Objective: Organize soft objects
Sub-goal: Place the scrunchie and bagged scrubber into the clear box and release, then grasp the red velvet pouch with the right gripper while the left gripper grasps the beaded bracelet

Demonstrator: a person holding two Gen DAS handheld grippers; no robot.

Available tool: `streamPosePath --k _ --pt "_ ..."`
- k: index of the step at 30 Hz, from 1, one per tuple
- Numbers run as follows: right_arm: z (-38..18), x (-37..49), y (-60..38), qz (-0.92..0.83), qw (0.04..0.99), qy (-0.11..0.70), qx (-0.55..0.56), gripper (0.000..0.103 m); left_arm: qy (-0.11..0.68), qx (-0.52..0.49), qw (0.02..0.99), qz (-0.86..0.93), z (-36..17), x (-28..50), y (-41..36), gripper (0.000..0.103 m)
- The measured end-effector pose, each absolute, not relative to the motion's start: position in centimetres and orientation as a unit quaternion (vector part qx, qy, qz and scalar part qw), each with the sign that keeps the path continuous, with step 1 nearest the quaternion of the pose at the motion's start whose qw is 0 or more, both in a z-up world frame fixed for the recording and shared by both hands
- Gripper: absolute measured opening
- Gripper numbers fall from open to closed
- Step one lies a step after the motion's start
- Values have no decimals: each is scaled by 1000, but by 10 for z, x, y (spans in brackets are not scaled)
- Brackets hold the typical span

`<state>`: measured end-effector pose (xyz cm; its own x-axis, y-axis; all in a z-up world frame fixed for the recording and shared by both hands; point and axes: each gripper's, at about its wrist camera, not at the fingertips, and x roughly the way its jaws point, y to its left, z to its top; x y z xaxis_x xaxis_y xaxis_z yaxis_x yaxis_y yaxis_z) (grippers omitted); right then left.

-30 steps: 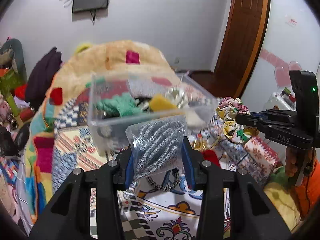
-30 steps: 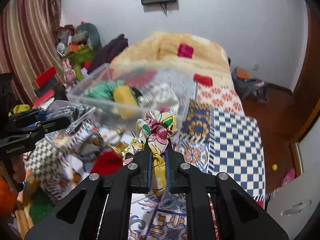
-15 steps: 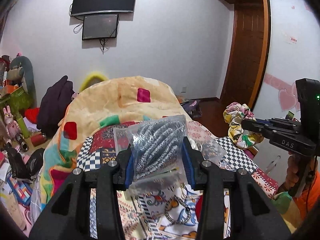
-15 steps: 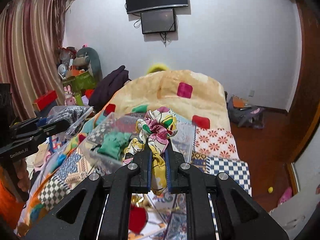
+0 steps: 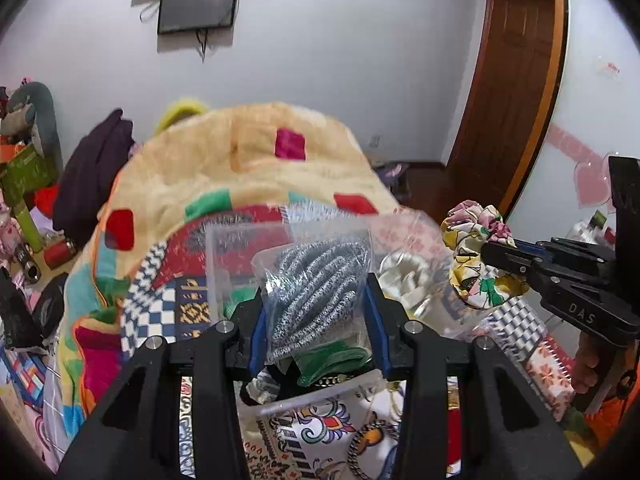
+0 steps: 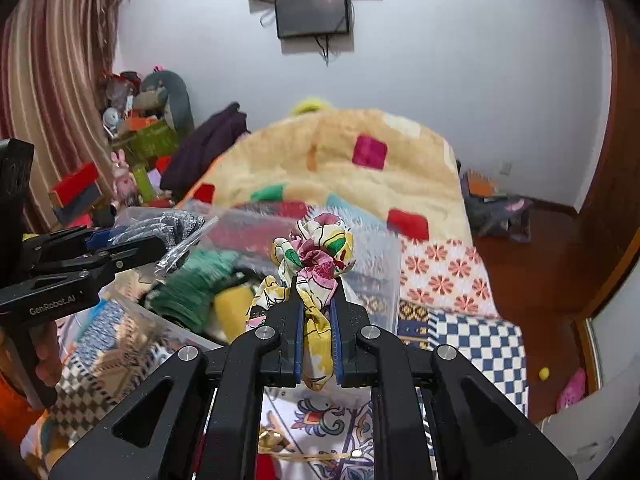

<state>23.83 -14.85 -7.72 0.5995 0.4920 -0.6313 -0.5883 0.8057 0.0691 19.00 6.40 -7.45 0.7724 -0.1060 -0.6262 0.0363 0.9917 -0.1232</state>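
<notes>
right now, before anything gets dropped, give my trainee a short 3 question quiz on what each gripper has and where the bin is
1. What does the left gripper hold?
A. a yellow sponge
B. a clear bag of grey cord
C. a red cloth

2. True or false: the right gripper has its jaws wide open and holds nothing.

3. Fill in: the green cloth lies inside the clear plastic ____.

Key
1. B: the clear bag of grey cord sits between the jaws.
2. False: they are closed on the floral scrunchie.
3. bin

The right hand-held gripper (image 5: 496, 254) says "DAS" on its side, and the left hand-held gripper (image 6: 156, 246) says "GenRobot.AI".
</notes>
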Motion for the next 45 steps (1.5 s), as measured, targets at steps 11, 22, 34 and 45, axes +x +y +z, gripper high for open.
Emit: streamPosePath --k 11,22,34,45 --pt "-107 246 -140 298 876 364 -102 12 367 -35 929 -32 -108 214 54 43" --pt "-93 235 -139 292 883 349 -117 46 355 -41 933 -31 -94 202 51 63" --pt "-52 201 -153 291 904 291 -111 77 306 -46 951 -20 -52 156 52 83" --pt "-49 169 -161 313 900 290 -94 90 306 -42 951 -24 -47 112 49 95"
